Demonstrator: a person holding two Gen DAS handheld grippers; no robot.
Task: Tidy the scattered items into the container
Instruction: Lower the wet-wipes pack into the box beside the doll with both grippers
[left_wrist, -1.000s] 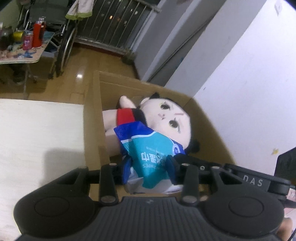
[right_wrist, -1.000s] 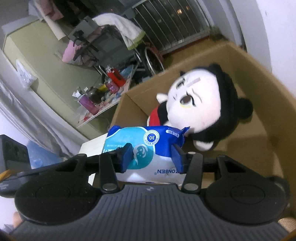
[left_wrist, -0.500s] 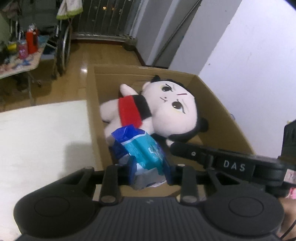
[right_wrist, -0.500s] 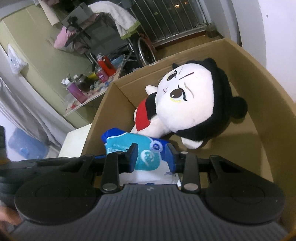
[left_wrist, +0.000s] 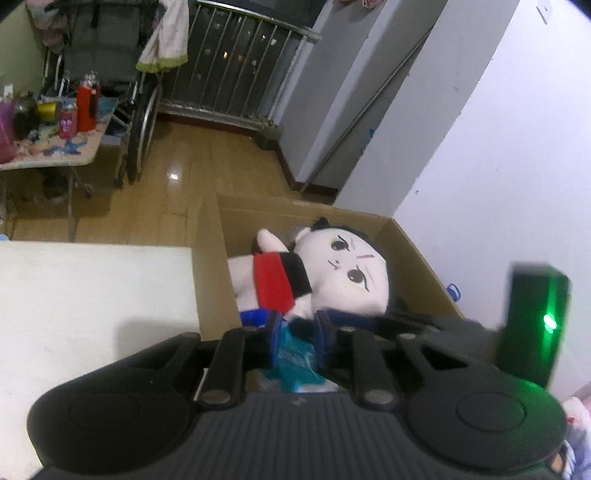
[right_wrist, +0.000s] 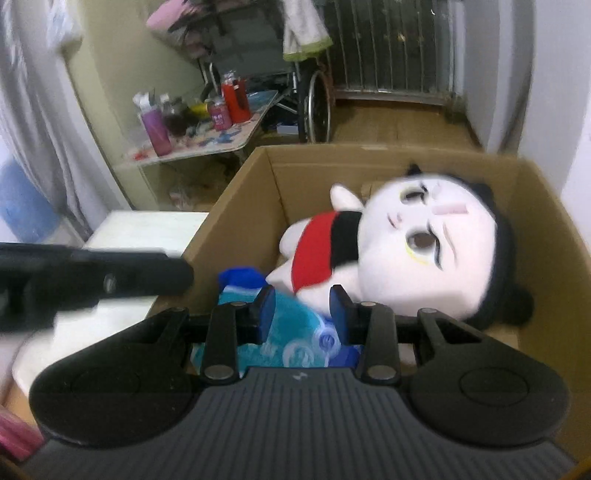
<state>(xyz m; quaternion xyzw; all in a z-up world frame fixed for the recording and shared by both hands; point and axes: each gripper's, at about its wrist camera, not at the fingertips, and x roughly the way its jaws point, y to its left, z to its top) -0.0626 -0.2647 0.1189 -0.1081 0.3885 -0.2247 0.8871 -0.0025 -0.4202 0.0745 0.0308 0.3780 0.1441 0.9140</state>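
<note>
Cardboard box (left_wrist: 210, 266) abuts white table (left_wrist: 92, 295) over wooden floor (left_wrist: 221, 162).

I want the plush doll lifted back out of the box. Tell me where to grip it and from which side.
Grip the plush doll at its narrow red-and-black torso, coming from above through the open top of the cardboard box. It lies on its back; the head is likely too wide for the jaws, and the box walls block its sides.
</note>
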